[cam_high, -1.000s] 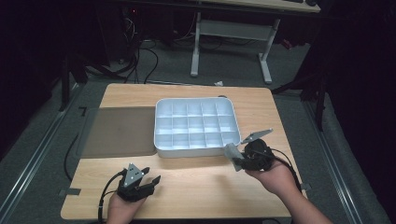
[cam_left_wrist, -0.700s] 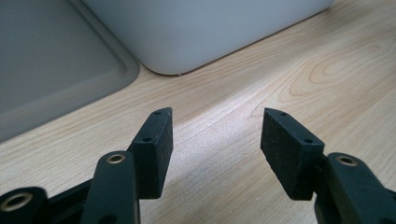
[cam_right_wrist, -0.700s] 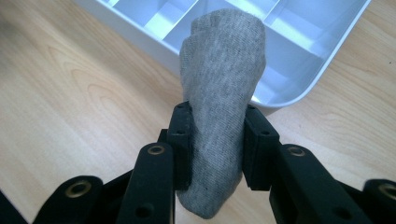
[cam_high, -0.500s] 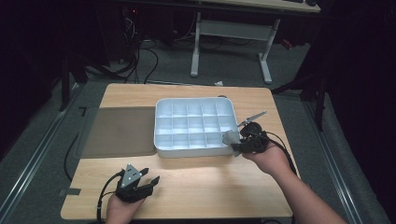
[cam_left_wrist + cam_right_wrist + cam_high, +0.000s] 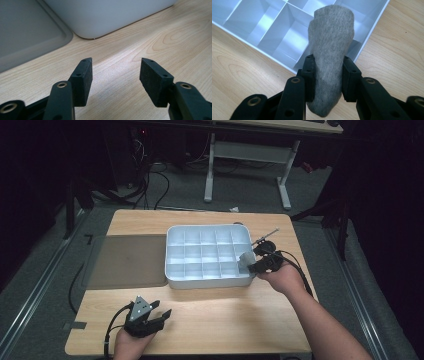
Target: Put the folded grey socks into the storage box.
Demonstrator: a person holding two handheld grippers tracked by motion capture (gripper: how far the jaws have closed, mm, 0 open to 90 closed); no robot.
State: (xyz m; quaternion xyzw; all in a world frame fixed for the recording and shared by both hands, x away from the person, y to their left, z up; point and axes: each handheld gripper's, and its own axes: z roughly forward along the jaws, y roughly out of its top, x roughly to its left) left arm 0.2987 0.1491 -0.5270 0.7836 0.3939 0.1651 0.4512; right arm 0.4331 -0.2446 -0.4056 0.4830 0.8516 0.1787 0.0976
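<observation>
Over tray [image 5: 269,30]; fingers [image 5: 310,75] pinching sock [image 5: 330,47]

From up high I'm seeing a dark room, the table [image 5: 210,320] lit from above like a pool of light, floor and corners falling into black. The white tray [image 5: 207,280] glows bright, nearly washed out, and the picture is soft and grainy. On my left gripper's camera the wood is sharp with a pale sheen, far edge blurring. On the right one, the grey sock [image 5: 329,50] is crisp, tray walls shading blue.
</observation>
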